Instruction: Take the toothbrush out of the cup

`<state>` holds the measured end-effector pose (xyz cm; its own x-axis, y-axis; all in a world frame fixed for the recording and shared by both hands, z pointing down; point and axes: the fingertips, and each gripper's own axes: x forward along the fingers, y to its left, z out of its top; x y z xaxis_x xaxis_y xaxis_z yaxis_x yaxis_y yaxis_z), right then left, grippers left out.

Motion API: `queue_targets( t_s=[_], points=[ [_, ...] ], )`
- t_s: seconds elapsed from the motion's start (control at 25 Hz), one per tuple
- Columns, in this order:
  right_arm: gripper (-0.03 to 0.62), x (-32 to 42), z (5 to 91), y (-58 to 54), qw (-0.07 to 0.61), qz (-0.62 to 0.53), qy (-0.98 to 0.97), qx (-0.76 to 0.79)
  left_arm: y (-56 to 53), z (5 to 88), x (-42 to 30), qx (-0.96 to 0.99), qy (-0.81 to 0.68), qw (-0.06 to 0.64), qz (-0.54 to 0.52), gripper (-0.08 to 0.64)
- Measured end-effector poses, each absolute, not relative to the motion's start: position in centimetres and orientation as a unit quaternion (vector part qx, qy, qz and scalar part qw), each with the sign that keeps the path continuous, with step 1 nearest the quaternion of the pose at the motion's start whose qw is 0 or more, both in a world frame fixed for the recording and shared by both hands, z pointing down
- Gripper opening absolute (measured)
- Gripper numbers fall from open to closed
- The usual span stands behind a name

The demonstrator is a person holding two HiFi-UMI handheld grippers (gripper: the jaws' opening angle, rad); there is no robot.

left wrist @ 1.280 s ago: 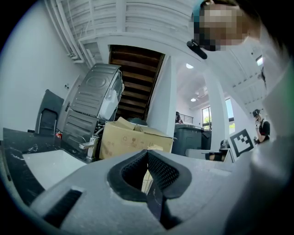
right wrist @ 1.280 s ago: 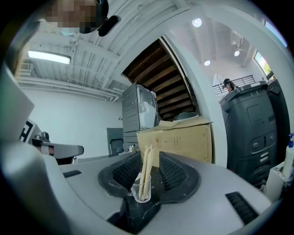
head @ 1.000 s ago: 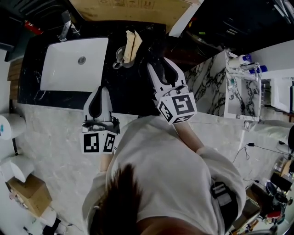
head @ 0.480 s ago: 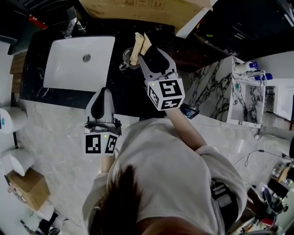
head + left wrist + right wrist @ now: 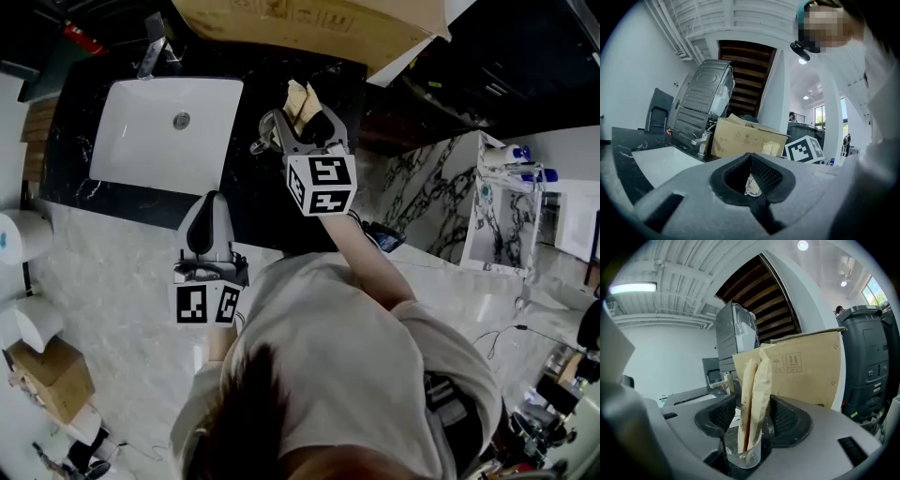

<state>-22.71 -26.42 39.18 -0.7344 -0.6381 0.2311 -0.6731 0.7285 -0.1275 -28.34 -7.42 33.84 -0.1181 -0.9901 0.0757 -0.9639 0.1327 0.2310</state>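
Note:
A clear glass cup (image 5: 269, 134) stands on the black counter (image 5: 253, 202) right of the sink. Two tan paper-wrapped toothbrushes (image 5: 301, 99) stick up out of it. My right gripper (image 5: 302, 122) is at the cup. Its jaws have just been opening and now stand wide, one on each side of the toothbrushes (image 5: 753, 394), without pressing on them. The cup (image 5: 743, 453) sits low between the jaws of the right gripper (image 5: 749, 414). My left gripper (image 5: 208, 210) hangs over the counter's near edge, shut and empty; the left gripper (image 5: 751, 159) faces the cup from a distance.
A white sink (image 5: 141, 141) with a faucet (image 5: 155, 54) lies left of the cup. A cardboard box (image 5: 309, 21) leans behind the counter. A marble shelf unit (image 5: 492, 192) with bottles stands at the right. The person's body fills the lower middle of the head view.
My right gripper has travelled away from the person to the cup, and its jaws have opened around the toothbrushes. My left gripper has hardly shifted.

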Motion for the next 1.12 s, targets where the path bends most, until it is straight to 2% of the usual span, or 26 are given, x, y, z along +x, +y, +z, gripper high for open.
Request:
queue_targets(
  t_s=[0.2,0.32,0.4,1.12],
  points=[
    [0.187,-23.2,39.6,-27.1,0.087,0.106,-0.926,0.350,-7.7,34.1,-28.9,0.647,-0.751,0.111,-0.067,0.015],
    [0.071,-23.4,39.8,-26.9,0.091,0.109,-0.933,0.332,-7.7,34.3,-28.8,0.645,-0.752,0.115,-0.068,0.015],
    [0.054,-23.5,39.8,-26.9,0.091,0.110,-0.937,0.320,-7.8,34.4,-28.8,0.645,-0.753,0.115,-0.069,0.015],
    [0.041,-24.2,39.7,-26.4,0.092,0.111,-0.943,0.299,-7.0,34.2,-29.0,0.640,-0.757,0.110,-0.074,0.015]
  ],
)
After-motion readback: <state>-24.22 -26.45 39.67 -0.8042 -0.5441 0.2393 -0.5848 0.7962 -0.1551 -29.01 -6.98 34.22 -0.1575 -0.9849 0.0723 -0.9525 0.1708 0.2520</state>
